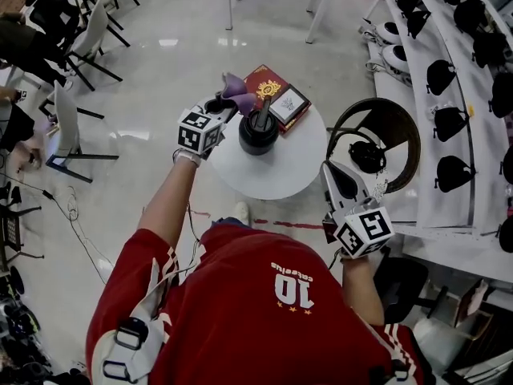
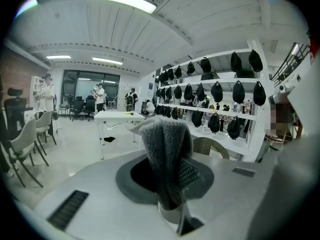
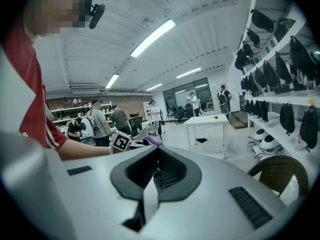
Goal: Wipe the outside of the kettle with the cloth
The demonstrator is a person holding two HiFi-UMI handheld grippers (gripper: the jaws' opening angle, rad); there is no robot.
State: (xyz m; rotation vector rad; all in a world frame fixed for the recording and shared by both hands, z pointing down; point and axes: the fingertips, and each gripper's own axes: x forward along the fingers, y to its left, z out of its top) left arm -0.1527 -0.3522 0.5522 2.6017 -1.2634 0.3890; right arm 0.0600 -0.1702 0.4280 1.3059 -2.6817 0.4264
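A black kettle [image 1: 258, 131] stands on the round white table [image 1: 280, 179], near its far side. My left gripper [image 1: 225, 103] hovers just left of the kettle, raised above the table, and is shut on a purple cloth [image 1: 236, 91] that sticks out past its tips. In the left gripper view the cloth [image 2: 165, 140] looks grey and stands bunched up between the jaws of the left gripper [image 2: 171, 186]. My right gripper [image 1: 329, 169] hangs off the table's right edge, shut and empty. The right gripper [image 3: 153, 178] points level into the room.
A red book with a framed card [image 1: 277, 96] lies on the table behind the kettle. A wicker chair [image 1: 393, 127] stands right of the table, with shelves of black helmets [image 1: 449, 123] beyond it. Chairs [image 1: 80, 46] and a white table [image 3: 211, 121] stand farther off; people stand in the background.
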